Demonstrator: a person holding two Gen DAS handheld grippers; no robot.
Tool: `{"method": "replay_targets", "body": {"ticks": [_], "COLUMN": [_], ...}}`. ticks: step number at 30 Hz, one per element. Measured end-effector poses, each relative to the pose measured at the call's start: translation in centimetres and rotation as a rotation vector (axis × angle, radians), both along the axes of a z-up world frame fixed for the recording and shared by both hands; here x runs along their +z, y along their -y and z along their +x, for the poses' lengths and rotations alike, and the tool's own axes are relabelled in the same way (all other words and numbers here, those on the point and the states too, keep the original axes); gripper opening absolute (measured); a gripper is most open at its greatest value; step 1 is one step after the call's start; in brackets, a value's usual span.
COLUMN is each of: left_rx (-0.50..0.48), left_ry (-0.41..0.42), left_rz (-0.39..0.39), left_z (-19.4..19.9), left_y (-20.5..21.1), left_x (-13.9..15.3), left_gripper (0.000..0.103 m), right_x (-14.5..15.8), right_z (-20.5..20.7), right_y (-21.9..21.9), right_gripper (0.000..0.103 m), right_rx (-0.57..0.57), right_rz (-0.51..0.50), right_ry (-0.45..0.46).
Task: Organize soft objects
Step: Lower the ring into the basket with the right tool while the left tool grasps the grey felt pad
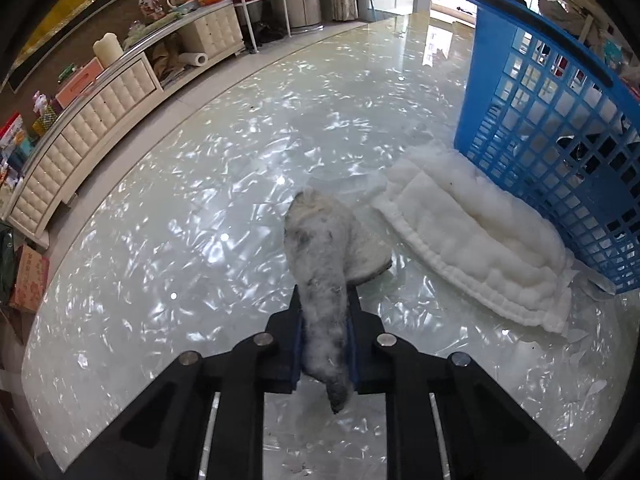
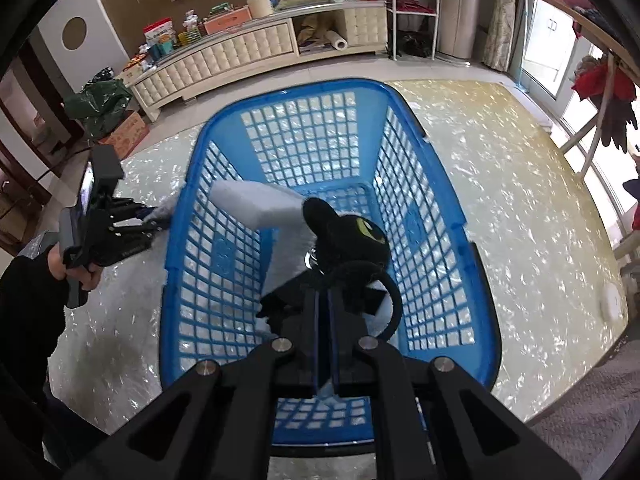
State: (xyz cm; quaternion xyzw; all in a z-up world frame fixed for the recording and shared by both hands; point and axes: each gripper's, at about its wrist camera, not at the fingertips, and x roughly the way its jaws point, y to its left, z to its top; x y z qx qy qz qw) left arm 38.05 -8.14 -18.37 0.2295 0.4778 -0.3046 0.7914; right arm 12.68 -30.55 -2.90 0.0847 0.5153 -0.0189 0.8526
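Jaws of the left gripper (image 1: 324,344) are clenched on a grey fluffy toy (image 1: 320,248), the blue pads pressing its narrow part from both sides while its wider body lies on the glossy table (image 1: 180,208) just ahead. To the right of the toy, a white quilted pad (image 1: 476,236) lies flat on the table, its far edge touching the foot of the blue basket (image 1: 560,120), which fills the right side of the left wrist view. In the right wrist view, the right gripper (image 2: 325,308) hangs above the basket's open top (image 2: 472,240), pointing steeply down; its jaws are clamped nearly together on a black plush (image 2: 352,236) bearing a yellow eye, with a black cord looping to the right and a small metal ring at its neck. A pale blue-white cloth (image 2: 260,204) sits below the plush inside the basket; whether it hangs from the gripper or rests in the basket cannot be told. At left, outside the basket wall, a hand (image 2: 68,268) in a dark sleeve holds the left gripper low at the table. Farther off, a cream cabinet (image 2: 240,56) carries clutter, with a white rack (image 2: 412,12) to its right.
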Motion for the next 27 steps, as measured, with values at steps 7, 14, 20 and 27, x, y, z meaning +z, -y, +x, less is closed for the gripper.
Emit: {"method": "replay_targets", "body": {"ticks": [7, 14, 20, 27], "left_rx": [0.021, 0.08, 0.09, 0.089], "left_ry": [0.019, 0.021, 0.066, 0.078], "left_rz": [0.048, 0.048, 0.039, -0.009], "left_z": [-1.0, -2.3, -4.6, -7.8], "left_y": [-0.4, -2.1, -2.3, -1.9], "left_x": [0.3, 1.9, 5.4, 9.3], "left_gripper": [0.015, 0.015, 0.015, 0.015], "right_x": [-0.8, -0.2, 0.7, 1.6], "right_z": [0.3, -0.2, -1.2, -3.0], "right_y": [0.3, 0.8, 1.3, 1.5], "right_gripper": [0.004, 0.046, 0.061, 0.094], "right_rx": [-0.012, -0.047, -0.064, -0.061], "right_rz": [-0.001, -0.026, -0.048, -0.031], "right_ry": [-0.036, -0.027, 0.003, 0.036]}}
